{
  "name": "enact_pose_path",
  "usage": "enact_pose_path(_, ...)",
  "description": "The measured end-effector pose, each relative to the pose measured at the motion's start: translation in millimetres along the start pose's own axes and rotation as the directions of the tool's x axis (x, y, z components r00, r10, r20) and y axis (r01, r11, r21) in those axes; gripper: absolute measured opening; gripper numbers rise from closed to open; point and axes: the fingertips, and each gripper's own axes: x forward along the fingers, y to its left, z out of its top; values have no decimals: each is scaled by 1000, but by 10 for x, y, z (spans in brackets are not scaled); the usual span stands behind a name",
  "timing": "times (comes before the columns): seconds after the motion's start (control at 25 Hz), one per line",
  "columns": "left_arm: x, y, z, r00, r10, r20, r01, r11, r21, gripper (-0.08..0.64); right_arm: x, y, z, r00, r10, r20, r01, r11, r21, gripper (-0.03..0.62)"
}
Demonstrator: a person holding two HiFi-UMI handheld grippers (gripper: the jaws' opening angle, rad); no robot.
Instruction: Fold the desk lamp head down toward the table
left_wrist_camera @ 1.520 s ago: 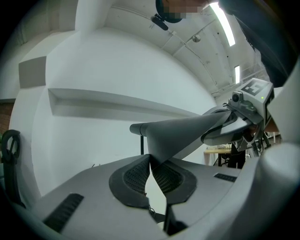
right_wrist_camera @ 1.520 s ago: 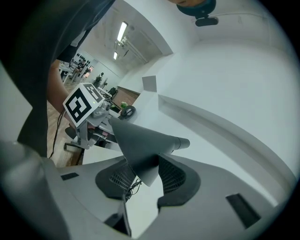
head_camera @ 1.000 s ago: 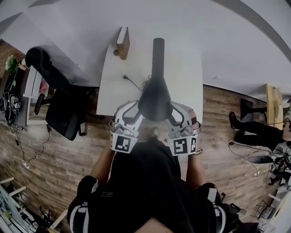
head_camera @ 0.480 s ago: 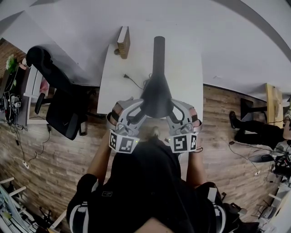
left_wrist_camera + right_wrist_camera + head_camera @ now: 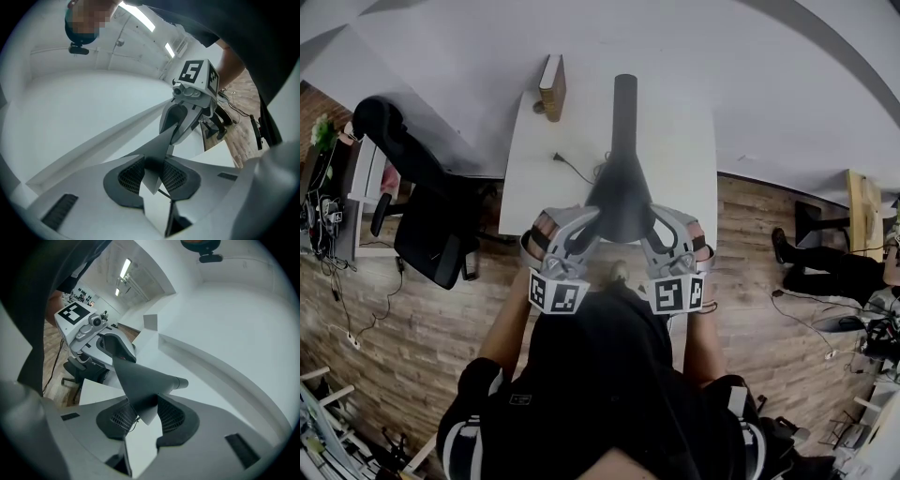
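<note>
The dark cone-shaped lamp head point(image 5: 619, 202) hangs over the near end of the white table point(image 5: 534, 159), and its arm point(image 5: 624, 98) runs away toward the far end. My left gripper point(image 5: 592, 217) sits on the head's left side and my right gripper point(image 5: 652, 217) on its right. In the left gripper view the jaws point(image 5: 152, 171) are closing, with the lamp head's thin rim point(image 5: 164, 145) between the pads and touching them. The right gripper point(image 5: 143, 413) is shut on the opposite rim of the lamp head point(image 5: 140, 380).
A wooden block point(image 5: 553, 89) stands at the table's far left edge. A dark cable with a plug point(image 5: 572, 169) lies beside the lamp. A black office chair point(image 5: 422, 206) stands left of the table, and a person's legs point(image 5: 811, 258) show at the right on the wooden floor.
The left gripper has rolled and re-set itself on the lamp head's left rim, its marker cube shifting slightly. The right gripper and the lamp have stayed about where they were.
</note>
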Motion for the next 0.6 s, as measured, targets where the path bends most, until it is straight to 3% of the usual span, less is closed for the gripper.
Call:
enact_pose_path(0.16,18,-89,-102,1000,-1,-20,2,999,49,107,47,74,-98,1000,-14,-27,12,997,-76,141)
enact_pose_path(0.4,41,-157,-190,999,32,-17,-30,995,90,106,93,128,-177,999,-26,-27,23,994,-109,146)
enact_pose_path(0.6,79,-249,-319,998,57,-23,-52,984,171,106,163,201,-299,998,-51,-36,44,985,-169,150)
